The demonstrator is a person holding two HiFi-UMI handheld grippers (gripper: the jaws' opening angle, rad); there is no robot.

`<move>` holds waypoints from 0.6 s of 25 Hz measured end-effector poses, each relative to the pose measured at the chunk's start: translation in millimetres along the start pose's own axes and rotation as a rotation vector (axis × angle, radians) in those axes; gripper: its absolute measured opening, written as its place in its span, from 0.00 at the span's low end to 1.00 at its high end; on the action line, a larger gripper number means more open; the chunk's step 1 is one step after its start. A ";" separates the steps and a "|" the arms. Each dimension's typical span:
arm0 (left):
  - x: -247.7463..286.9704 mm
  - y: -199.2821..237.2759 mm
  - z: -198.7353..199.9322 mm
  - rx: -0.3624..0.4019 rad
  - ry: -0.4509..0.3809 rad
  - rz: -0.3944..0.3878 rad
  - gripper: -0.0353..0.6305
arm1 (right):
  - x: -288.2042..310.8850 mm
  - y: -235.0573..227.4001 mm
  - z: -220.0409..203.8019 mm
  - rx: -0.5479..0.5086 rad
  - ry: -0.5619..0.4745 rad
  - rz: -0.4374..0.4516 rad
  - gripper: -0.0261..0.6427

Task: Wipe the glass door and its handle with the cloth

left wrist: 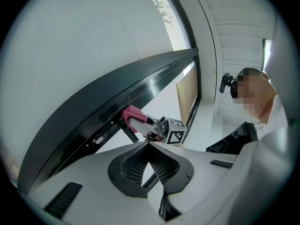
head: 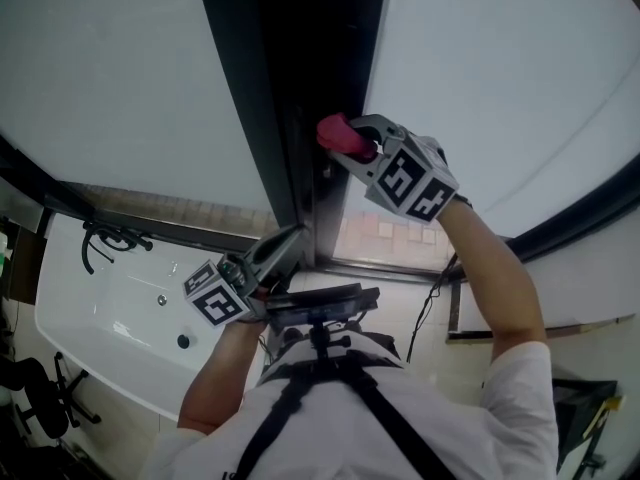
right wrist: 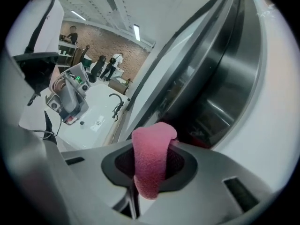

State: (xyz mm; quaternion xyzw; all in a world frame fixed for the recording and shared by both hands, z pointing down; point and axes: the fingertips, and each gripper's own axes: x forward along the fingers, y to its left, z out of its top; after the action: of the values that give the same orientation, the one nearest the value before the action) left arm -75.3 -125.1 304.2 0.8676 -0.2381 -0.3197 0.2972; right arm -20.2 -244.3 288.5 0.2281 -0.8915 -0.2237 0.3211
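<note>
The glass door has pale panes [head: 500,78] on either side of a dark upright frame [head: 290,78]. My right gripper [head: 345,138] is shut on a pink cloth [head: 340,135] and presses it against that frame. In the right gripper view the cloth [right wrist: 151,161] hangs folded between the jaws, close to the dark metal frame [right wrist: 225,74]. In the left gripper view the cloth [left wrist: 132,113] sits just above a short black handle [left wrist: 127,129] on the frame. My left gripper [head: 296,234] is lower, by the frame's foot, shut with nothing in it [left wrist: 149,144].
A white tub [head: 100,318] with a black tap [head: 110,238] lies at the lower left. A black cable [head: 432,298] hangs at the right by a tiled floor strip [head: 385,238]. Far people stand by a brick wall [right wrist: 101,43].
</note>
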 end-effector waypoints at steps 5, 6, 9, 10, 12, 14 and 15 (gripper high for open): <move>2.7 -1.1 -0.8 -0.005 0.003 -0.003 0.04 | 3.0 4.8 7.4 0.007 -0.004 0.003 0.17; 2.9 -1.5 -0.8 -0.005 0.004 -0.004 0.04 | 2.9 4.7 6.5 0.019 -0.001 0.004 0.17; 3.0 -2.0 1.5 -0.004 0.005 -0.002 0.04 | 0.4 1.9 2.8 0.052 0.010 -0.001 0.17; 2.8 -1.7 2.1 -0.003 0.006 -0.001 0.04 | -0.4 1.0 1.0 0.060 0.014 -0.004 0.17; 2.4 -1.1 1.7 -0.004 0.008 0.000 0.04 | -2.1 -0.2 -3.2 0.079 0.018 -0.010 0.17; 2.6 -1.2 0.5 -0.004 0.010 -0.001 0.04 | -4.6 -0.8 -7.3 0.094 0.020 -0.017 0.17; 2.7 -1.5 0.3 -0.004 0.011 -0.001 0.04 | -6.2 -1.1 -8.7 0.096 0.021 -0.020 0.17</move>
State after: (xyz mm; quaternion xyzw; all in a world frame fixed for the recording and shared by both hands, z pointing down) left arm -73.3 -125.7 301.9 0.8688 -0.2354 -0.3157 0.3002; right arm -9.8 -244.0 291.0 0.2547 -0.8955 -0.1814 0.3167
